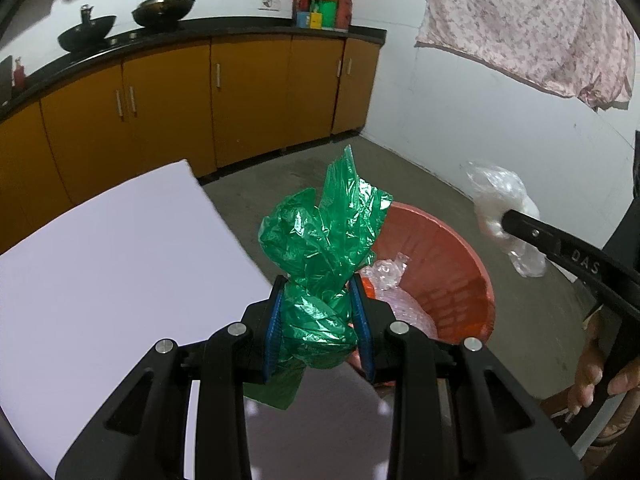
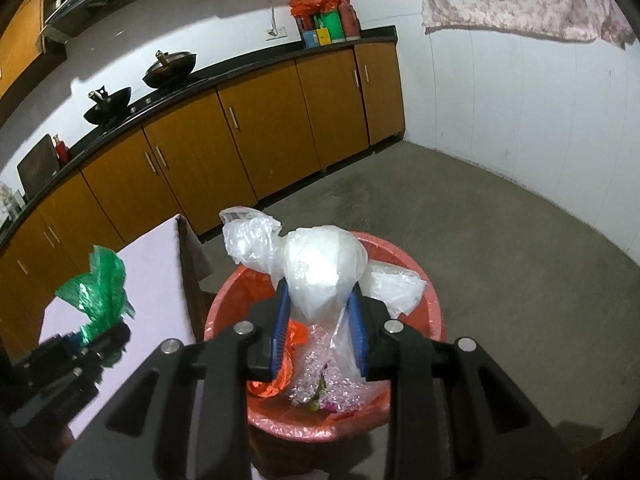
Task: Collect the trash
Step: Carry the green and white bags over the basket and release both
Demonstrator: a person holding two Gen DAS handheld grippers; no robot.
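My left gripper [image 1: 318, 324] is shut on a crumpled green plastic bag [image 1: 320, 240], held over the edge of the white table [image 1: 100, 272] beside the red bin [image 1: 452, 256]. In the right wrist view my right gripper [image 2: 319, 328] is shut on a wadded clear plastic bag [image 2: 320, 272], right above the red bin [image 2: 424, 300]. The bin holds bubble wrap [image 2: 320, 380], clear plastic and an orange scrap [image 2: 276, 388]. The green bag [image 2: 96, 292] and left gripper also show at the left of that view. The clear bag [image 1: 500, 204] and the right gripper's finger [image 1: 560, 248] appear at the right of the left wrist view.
Orange kitchen cabinets [image 1: 248, 92] under a black counter [image 1: 240, 26] run along the back, with two woks [image 1: 164, 10] and a stack of colourful containers [image 1: 320, 4]. A patterned cloth [image 1: 528, 28] hangs on the white wall. Grey concrete floor [image 2: 500, 264] lies around the bin. A hand [image 1: 592, 364] grips the right tool.
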